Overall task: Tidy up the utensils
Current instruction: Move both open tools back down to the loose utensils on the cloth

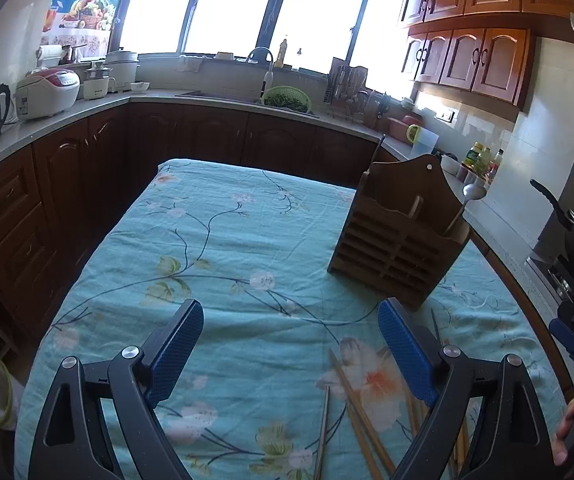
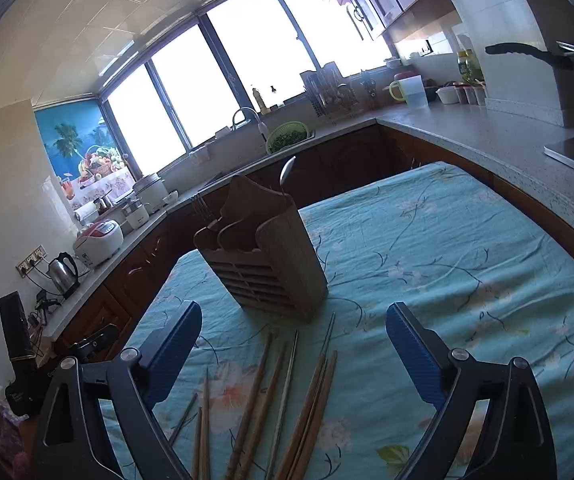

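On the near part of the worktop, which is draped in a teal floral cloth (image 2: pixel 467 240), a loose scatter of long wooden and metal chopsticks (image 2: pixel 287 392) lies flat, pointing roughly toward the far edge; just beyond their tips stands a tall slatted wooden utensil holder (image 2: pixel 271 264) with several upright compartments, a metal spoon (image 1: pixel 471 193) already standing in one and what look like dark chopsticks in another. The left claw (image 1: pixel 291 354) hovers over the cloth with its blue-padded jaws spread wide and nothing between them, the sticks lying just off its right jaw. The right claw (image 2: pixel 293 356) is likewise released and empty, its jaws straddling the pile from above, apart from it. These sticks should be light, stiff and thin, and the metal ones are probably slick, so a pinch near mid-length, across the shaft, seems the safest hold: it keeps the stick from pivoting between the pads. Because they lie flush on soft cloth, the pads would likely have to press slightly into the fabric to get under a stick, and neighbours that touch or cross may come up together. The holder looks light enough to tip if a stick is pushed in at an angle.
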Tool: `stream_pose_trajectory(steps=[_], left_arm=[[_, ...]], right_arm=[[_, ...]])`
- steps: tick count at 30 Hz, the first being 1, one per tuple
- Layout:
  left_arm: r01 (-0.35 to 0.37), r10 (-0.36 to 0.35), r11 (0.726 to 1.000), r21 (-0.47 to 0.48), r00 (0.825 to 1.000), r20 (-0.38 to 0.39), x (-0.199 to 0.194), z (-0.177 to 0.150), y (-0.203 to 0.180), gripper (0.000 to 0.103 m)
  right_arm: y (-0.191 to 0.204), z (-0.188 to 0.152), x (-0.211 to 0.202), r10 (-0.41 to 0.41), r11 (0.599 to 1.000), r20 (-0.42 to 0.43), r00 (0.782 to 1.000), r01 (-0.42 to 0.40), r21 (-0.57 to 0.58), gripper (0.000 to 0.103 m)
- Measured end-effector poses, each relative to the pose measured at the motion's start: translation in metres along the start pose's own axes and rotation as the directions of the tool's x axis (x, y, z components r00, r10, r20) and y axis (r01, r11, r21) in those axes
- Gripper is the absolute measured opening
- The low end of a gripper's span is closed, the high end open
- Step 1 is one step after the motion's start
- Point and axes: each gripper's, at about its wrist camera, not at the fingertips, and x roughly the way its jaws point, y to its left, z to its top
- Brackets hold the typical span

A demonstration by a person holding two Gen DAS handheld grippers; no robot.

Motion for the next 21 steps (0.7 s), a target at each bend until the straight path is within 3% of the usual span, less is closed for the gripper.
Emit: stream_pose_trajectory(steps=[11,17,21], left_arm=[[-0.006,0.008,1.000,0.023,0.998,-0.059,-0.024,-0.038,-0.001,0.089],[-0.041,0.046,0.998,0.056,0.994,-0.094,-0.026,-0.043,-0.005,0.089],[-0.048,0.058,0.996,0.080,0.991,-0.122,-0.019,-0.038,-0.006,0.088]], right_arm=[[-0.012,-0.037,-0.017,-0.052,0.999,-0.056,0.997,0.052,0.008,0.095],[-0.008,-0.043,-0.011,-0.053,0.999,-0.085,0.995,0.053,-0.006,0.094],[-0.001,-0.043,-0.006,-0.056,0.998,-0.096,0.994,0.053,-0.033,0.085]])
